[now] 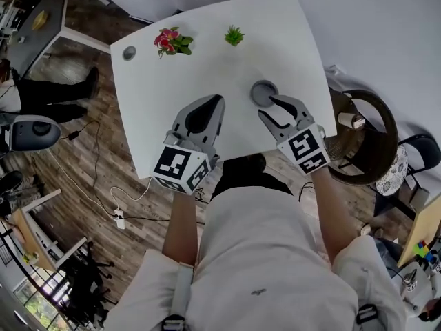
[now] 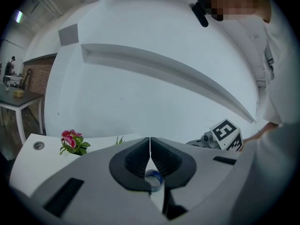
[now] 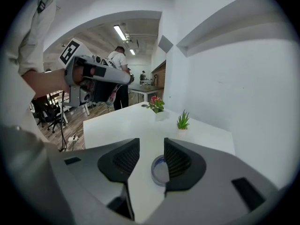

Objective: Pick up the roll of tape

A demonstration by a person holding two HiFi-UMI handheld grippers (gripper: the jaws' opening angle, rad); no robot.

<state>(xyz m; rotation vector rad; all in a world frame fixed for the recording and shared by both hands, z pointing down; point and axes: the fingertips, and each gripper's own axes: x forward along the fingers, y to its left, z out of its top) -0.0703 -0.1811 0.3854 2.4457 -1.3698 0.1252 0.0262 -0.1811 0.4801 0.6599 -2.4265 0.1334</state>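
Shirt (image 1: pixel 275 254): white, worn by the person; the bottom of the head view is filled by it.

Left gripper (image 2: pixel 150 143): jaws are closed tip to tip with nothing clamped between them. It is held over the table (image 1: pixel 207 67), near the front edge.

Right gripper (image 3: pixel 151 143): jaws are set wide apart, nothing gripped, and pointed down at the table.

Tape (image 3: pixel 161 170): a roll laid flat on the table, just ahead of the right gripper's jaws. In the right gripper view it is seen low in the gap, partly covered by the right-hand jaw; contact cannot be told. In the left gripper view it is glimpsed through the slot beneath the closed tips, beyond them.

Flowers (image 1: pixel 172 42): pink, potted, placed well beyond the left jaws at the far edge.

Plant (image 1: pixel 234 36): small and green, placed well beyond both pairs of jaws, near the flowers.

Chair (image 1: pixel 368 136): dark and round, off the table, outward of the right jaws.
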